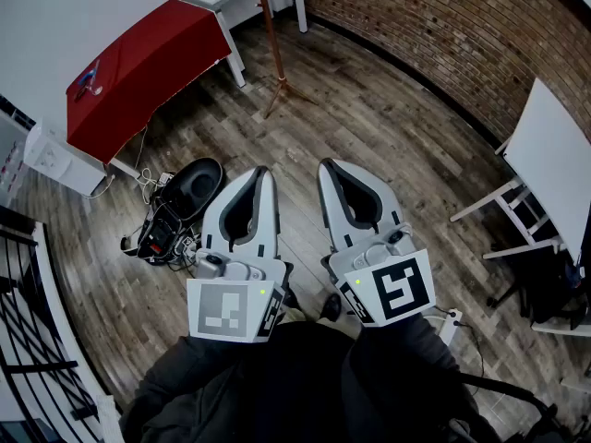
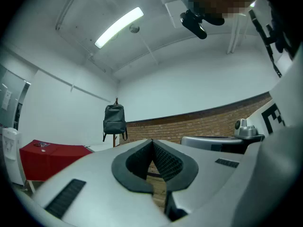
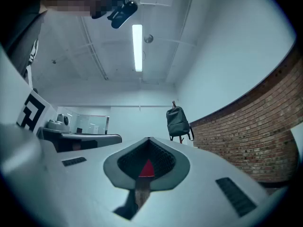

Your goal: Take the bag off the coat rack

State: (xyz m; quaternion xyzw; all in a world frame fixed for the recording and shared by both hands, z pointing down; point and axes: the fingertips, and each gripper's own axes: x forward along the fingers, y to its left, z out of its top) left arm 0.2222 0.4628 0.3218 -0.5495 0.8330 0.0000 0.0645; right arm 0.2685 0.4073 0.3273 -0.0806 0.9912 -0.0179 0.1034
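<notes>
both grippers empty. left gripper (image 1: 263, 172): fingers clenched tip to tip, nothing between them. right gripper (image 1: 327, 164): same, clenched. the red sliver in the gap behind its tips reads as the red desk (image 1: 138, 63) far beyond, not a held thing.

bag (image 2: 114, 119) hangs at the top of the coat rack (image 1: 271, 35), upright, long axis vertical. the head view cuts the bag off. only the rack's pole and feet show there, across the wood floor (image 1: 369, 127), near the brick wall (image 1: 443, 35).

key relation: the bag lies ahead of and above both sets of fingers, well apart from them. in the left gripper view it sits left of the finger line, in the right gripper view right of it. so the grippers toe in slightly, and the rack stands roughly between their two axes. neither hand is clearly nearer. in the head view the rack's feet look a touch closer to the left gripper's line, but that's a judgement.

my read of the coming move: close the whole gap first, open the fingers, and take the bag near its top. then lift along the vertical axis to clear the rack before pulling back. what the bag hangs by is too small to tell.
</notes>
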